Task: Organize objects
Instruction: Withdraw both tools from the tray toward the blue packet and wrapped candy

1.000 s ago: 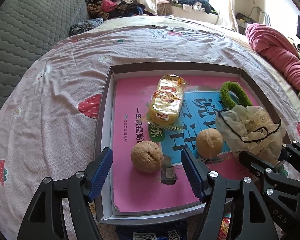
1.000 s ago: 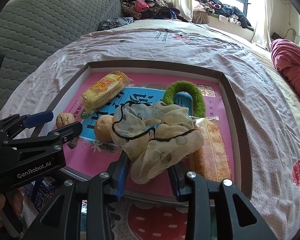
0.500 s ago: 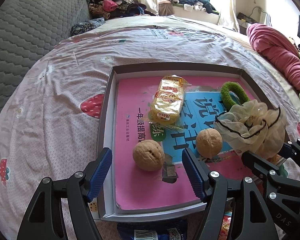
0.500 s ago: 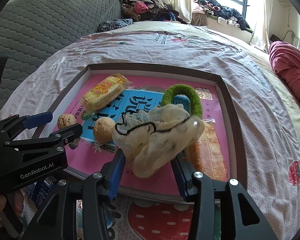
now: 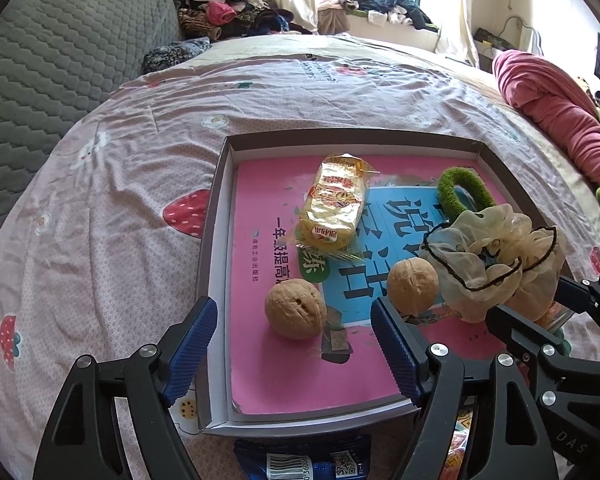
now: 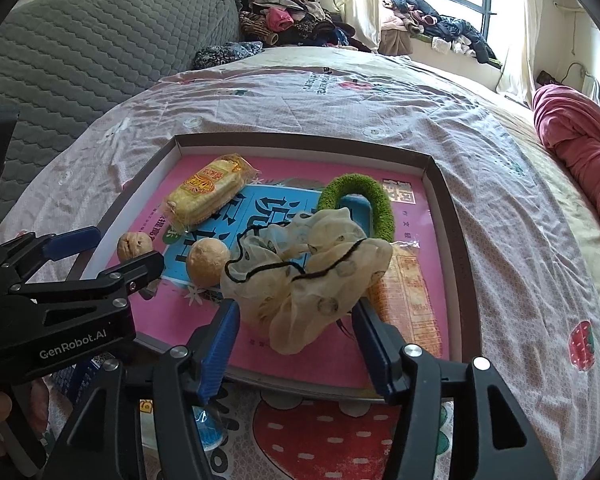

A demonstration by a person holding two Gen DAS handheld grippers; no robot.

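Observation:
A shallow grey box (image 5: 216, 216) (image 6: 456, 240) with a pink and blue book lies on the bed. In it are two walnuts (image 5: 295, 314) (image 5: 413, 280) (image 6: 134, 245) (image 6: 207, 262), a yellow biscuit pack (image 5: 336, 206) (image 6: 208, 194), a green fuzzy ring (image 5: 460, 192) (image 6: 360, 204) and an orange packet (image 6: 412, 300). My right gripper (image 6: 296, 344) has its jaws spread either side of a cream mesh scrunchie (image 6: 304, 280) (image 5: 496, 264) that rests on the book. My left gripper (image 5: 292, 348) is open and empty over the box's near left, around the nearer walnut.
A blue wrapper (image 5: 312, 460) and a blue round object (image 6: 208, 428) lie on the strawberry-print sheet before the box. A pink blanket (image 5: 552, 112) lies at the right. A grey quilted headboard (image 5: 60, 60) and piled clothes (image 6: 292, 20) stand beyond.
My right gripper's jaws have spread apart and let go of the scrunchie, which now lies on the book. My left gripper has barely moved.

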